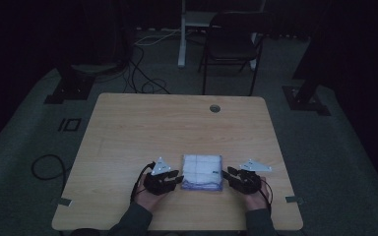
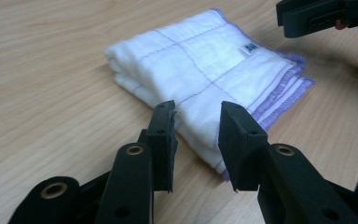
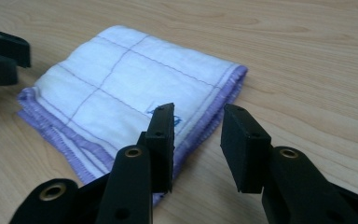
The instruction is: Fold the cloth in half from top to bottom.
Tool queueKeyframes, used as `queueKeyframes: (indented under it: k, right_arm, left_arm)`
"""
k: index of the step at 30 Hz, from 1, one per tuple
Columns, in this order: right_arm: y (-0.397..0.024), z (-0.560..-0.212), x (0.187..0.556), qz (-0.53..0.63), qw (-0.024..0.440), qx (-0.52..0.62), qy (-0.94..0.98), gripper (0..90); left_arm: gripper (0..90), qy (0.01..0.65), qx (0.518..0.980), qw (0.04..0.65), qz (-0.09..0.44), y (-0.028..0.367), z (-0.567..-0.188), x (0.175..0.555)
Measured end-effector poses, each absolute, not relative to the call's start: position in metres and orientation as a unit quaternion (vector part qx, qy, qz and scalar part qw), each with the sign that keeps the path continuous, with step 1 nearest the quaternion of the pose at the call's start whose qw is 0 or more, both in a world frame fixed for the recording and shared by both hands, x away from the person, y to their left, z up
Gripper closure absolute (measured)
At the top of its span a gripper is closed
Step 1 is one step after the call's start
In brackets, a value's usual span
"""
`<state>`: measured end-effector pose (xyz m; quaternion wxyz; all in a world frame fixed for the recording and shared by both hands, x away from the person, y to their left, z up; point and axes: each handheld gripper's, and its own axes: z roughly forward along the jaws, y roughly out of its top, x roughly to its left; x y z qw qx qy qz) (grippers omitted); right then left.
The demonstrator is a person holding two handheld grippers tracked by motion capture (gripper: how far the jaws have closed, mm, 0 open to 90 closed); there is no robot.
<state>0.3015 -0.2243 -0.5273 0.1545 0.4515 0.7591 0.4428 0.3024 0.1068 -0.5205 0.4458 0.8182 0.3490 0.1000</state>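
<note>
1. Two grippers are flanking a folded cloth (image 1: 203, 172) that is lying flat on the table (image 1: 142, 123), near its 6 o'clock edge.
2. You are holding the left gripper (image 1: 178, 177) at the cloth's 9 o'clock side, just beside its edge; in the left gripper view its jaws (image 2: 196, 140) are standing apart with nothing pinched, framing the near fold of the cloth (image 2: 205, 60).
3. You are holding the right gripper (image 1: 226, 174) at the cloth's 3 o'clock side, jaws released too; in the right gripper view they (image 3: 196, 140) are gaping over the purple-stitched corner of the cloth (image 3: 121, 79) without pressing it.
4. Neither set of pads is gripping fabric.
5. At 12 o'clock beyond the table, a chair (image 1: 234, 46) is standing on the floor, well apart from your hands.
6. Toward 12 o'clock on the tabletop, a round grommet (image 1: 215, 108) is sitting well clear of the cloth.
</note>
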Motion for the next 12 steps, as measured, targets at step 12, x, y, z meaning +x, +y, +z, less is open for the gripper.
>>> queueKeyframes:
  k: [12]
  right_arm:
    - [-0.238,-0.532,0.309,0.43,0.172,0.472,0.751,63.3]
  left_arm:
    - [65.9,0.374,0.817,0.424,0.115,0.122,-0.53,0.31]
